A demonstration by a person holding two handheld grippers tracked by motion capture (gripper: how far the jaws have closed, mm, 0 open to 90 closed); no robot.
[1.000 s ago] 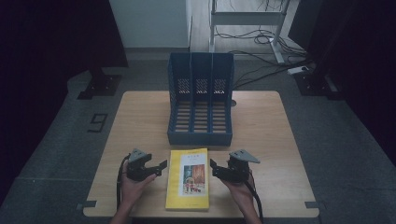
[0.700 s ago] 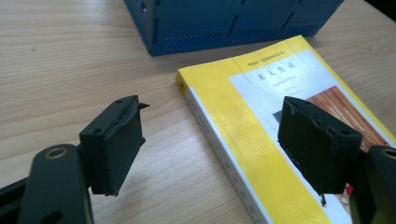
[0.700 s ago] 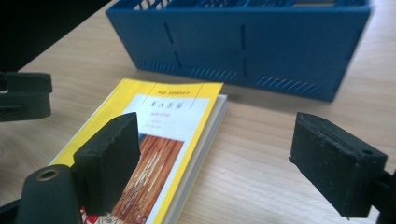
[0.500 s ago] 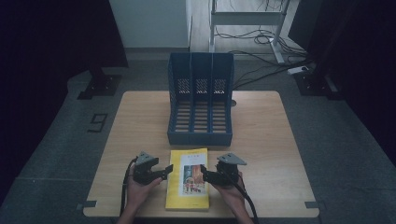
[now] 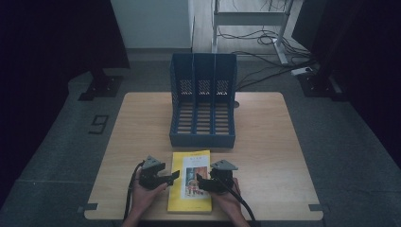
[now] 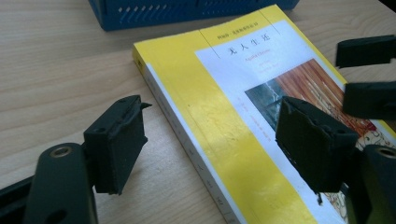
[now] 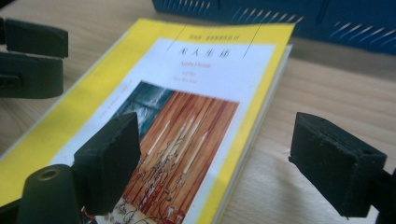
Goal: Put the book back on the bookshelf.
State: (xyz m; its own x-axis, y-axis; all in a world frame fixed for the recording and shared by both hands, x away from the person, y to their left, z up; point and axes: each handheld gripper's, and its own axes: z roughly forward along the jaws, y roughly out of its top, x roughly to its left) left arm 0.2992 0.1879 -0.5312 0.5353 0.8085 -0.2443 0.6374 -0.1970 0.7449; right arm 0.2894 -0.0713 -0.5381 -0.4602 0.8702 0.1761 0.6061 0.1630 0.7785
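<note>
Left gripper (image 5: 176, 175) has its jaws wide apart, straddling the left edge of the yellow book (image 5: 191, 187) without pinching it. From its own camera the spine edge of the book (image 6: 224, 116) runs up between the two black pads, one pad over bare wood and the other hanging over the cover. They were closing a touch just now, but nothing is squeezed. Right gripper (image 5: 200, 181) is the same deal on the other side: jaws spread, one over the cover picture and one out past the book's right edge (image 7: 196, 116), not gripping. Book lies flat on the wooden table (image 5: 265, 142), at the near edge, between both hands. Just beyond it sits the blue file rack (image 5: 203, 101) with three slots, open side facing the person, its front lip close to the book's top edge
</note>
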